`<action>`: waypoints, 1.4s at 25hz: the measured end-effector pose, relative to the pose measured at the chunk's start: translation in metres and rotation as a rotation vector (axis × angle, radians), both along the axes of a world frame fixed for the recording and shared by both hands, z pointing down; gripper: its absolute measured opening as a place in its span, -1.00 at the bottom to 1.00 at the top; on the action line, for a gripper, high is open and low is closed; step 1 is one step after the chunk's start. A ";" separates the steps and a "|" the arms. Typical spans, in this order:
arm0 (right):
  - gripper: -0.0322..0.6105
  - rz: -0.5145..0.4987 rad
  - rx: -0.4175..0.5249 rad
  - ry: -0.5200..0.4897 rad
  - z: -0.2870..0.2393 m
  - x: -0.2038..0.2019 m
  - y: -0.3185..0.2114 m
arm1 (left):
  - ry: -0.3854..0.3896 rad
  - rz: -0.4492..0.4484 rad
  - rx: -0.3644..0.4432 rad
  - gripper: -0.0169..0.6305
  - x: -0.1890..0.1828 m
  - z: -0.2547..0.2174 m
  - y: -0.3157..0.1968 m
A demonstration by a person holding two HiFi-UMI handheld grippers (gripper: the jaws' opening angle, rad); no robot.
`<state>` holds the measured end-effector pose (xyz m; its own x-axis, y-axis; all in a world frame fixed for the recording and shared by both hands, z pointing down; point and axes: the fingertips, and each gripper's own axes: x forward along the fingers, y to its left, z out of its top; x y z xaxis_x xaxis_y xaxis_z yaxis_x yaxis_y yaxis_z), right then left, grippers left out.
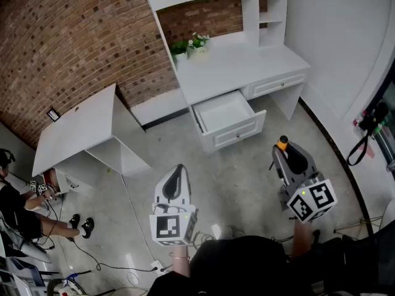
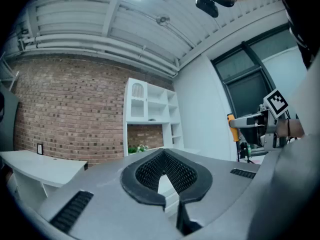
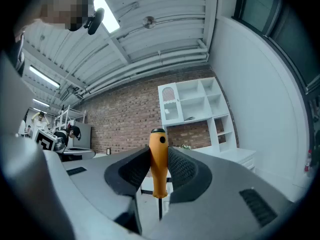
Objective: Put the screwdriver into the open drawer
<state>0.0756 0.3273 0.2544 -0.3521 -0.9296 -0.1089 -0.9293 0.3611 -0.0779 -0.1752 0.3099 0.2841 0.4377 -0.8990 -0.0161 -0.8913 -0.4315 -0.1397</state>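
Observation:
My right gripper [image 1: 285, 156] is shut on the screwdriver [image 1: 282, 144], held in the air above the floor, in front and to the right of the open drawer [image 1: 237, 134]. In the right gripper view the orange handle [image 3: 159, 164] stands upright between the pads [image 3: 182, 169], its thin shaft pointing down. The white drawer is pulled out of the desk [image 1: 247, 63] and looks empty. My left gripper [image 1: 179, 170] hangs to the left, jaws together with nothing in them. In the left gripper view its pads [image 2: 185, 176] meet at the tip, and the screwdriver [image 2: 231, 126] shows far right.
A potted plant [image 1: 191, 45] stands on the white desk under the shelving. A separate white table [image 1: 80, 128] stands at the left by the brick wall. A seated person [image 1: 18, 208] and loose cables [image 1: 123, 264] are on the floor at lower left.

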 end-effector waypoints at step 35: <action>-0.56 -0.004 -0.066 -0.034 0.032 0.038 -0.070 | -0.005 -0.025 -0.095 -0.92 0.038 0.036 -0.059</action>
